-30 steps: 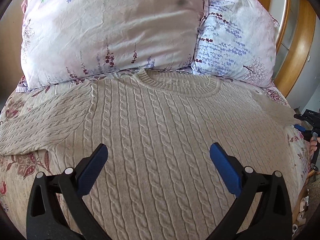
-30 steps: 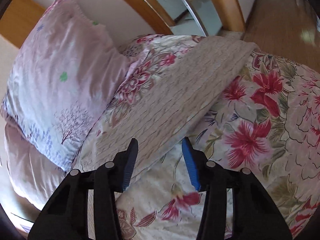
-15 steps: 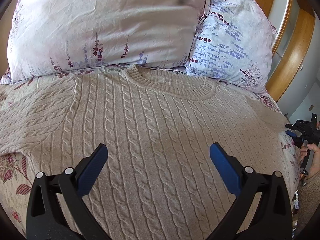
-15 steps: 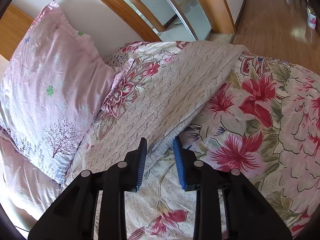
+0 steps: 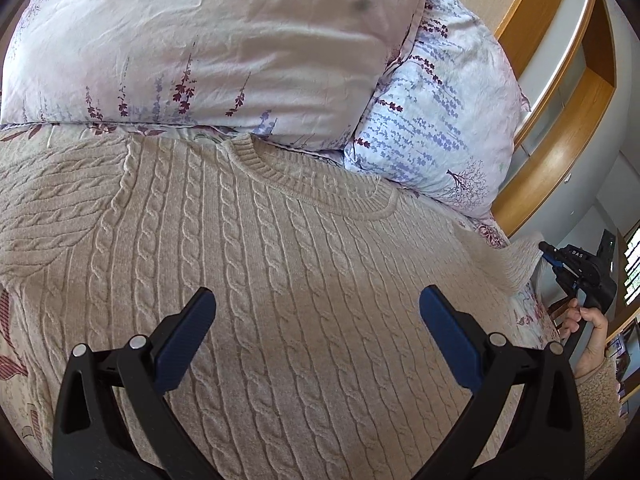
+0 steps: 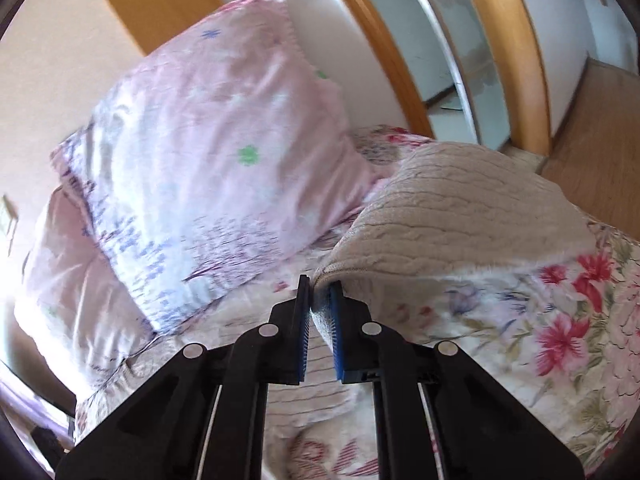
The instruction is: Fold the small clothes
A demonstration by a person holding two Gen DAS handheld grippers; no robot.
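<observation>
A beige cable-knit sweater (image 5: 280, 280) lies flat and face up on the bed, collar toward the pillows. My left gripper (image 5: 316, 320) is open and hovers over the sweater's chest, touching nothing. My right gripper (image 6: 320, 284) is shut on the edge of the sweater's right sleeve (image 6: 460, 216) and lifts it off the bedspread. In the left wrist view the right gripper (image 5: 556, 258) shows at the far right, holding that raised sleeve (image 5: 508, 256).
Two floral pillows (image 5: 224, 48) (image 5: 440, 128) lie against the headboard just beyond the collar. A flowered bedspread (image 6: 560, 320) covers the bed. A wooden wardrobe frame (image 5: 560, 120) and wood floor (image 6: 592, 152) are past the bed's right side.
My right gripper closed on the sleeve's edge and raised it. My left gripper moved forward over the sweater toward the collar, still open.
</observation>
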